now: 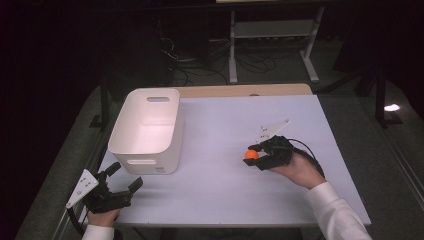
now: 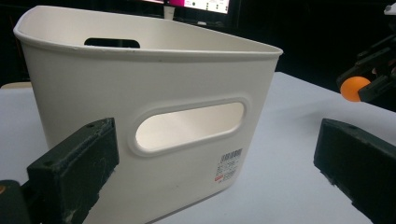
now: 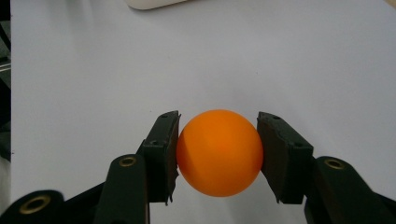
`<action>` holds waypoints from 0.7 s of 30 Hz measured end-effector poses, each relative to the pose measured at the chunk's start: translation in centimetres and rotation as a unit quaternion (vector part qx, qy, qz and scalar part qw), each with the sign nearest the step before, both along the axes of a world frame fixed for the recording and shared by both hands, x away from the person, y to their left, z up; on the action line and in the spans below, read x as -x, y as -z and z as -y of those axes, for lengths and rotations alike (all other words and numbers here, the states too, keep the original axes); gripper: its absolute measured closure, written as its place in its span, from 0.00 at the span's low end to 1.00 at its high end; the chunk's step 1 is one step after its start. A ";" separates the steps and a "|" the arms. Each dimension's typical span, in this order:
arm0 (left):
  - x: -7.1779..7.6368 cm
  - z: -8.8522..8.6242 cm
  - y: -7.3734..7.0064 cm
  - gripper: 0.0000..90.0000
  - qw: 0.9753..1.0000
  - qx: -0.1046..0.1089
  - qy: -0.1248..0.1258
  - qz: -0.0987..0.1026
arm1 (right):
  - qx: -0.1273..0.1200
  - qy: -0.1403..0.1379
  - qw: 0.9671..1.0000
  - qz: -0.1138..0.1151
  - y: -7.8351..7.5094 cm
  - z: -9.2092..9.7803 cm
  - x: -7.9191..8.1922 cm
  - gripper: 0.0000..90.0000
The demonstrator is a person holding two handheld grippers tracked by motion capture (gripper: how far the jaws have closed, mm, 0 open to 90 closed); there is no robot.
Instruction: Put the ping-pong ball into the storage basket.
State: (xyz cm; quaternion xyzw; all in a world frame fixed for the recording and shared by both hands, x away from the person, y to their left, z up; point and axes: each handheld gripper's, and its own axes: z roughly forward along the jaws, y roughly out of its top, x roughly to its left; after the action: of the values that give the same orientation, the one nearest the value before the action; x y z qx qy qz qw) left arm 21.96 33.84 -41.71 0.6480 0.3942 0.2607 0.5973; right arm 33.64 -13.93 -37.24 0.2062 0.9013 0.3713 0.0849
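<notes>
Clearly, an orange ball (image 3: 219,153) is held between the two jaws of the right gripper (image 1: 256,154), which are closed against its sides. It is seen over the right part of the white worktop (image 1: 220,165); whether it touches the surface cannot be told. A white bin (image 1: 147,131) with handle slots stands at the left side. Near its front corner, the left gripper (image 1: 126,177) is held with jaws wide apart and nothing between them.
</notes>
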 end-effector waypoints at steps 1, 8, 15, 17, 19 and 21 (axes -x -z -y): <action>0.0 0.0 0.0 0.00 1.000 0.000 0.000 0.000 | 0.000 -0.001 1.000 0.000 -0.1 0.0 -0.1 0.54; 0.0 0.0 0.0 0.00 1.000 -0.001 0.002 0.000 | 0.006 -0.005 1.000 0.000 -0.9 -0.3 -0.3 0.54; 0.0 0.0 0.0 0.00 1.000 0.000 0.001 0.000 | 0.004 -0.005 1.000 0.002 -1.4 -0.4 -0.6 0.54; 0.0 0.0 0.0 0.00 1.000 -0.001 0.002 0.000 | 0.006 -0.006 1.000 0.002 -1.6 -0.4 -0.7 0.54; 0.0 0.0 0.0 0.00 1.000 -0.002 0.002 0.000 | 0.007 -0.006 1.000 0.001 -1.8 -0.5 -0.8 0.54; 0.0 0.0 0.0 0.00 1.000 0.000 0.001 0.000 | 0.009 -0.007 1.000 0.004 -2.0 -0.5 -0.9 0.54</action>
State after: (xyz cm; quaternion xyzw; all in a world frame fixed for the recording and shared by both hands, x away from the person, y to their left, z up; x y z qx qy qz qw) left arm 22.00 33.80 -41.72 0.6482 0.3930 0.2600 0.5981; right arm 34.56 -13.40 -35.26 0.1976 0.9058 0.3643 0.0875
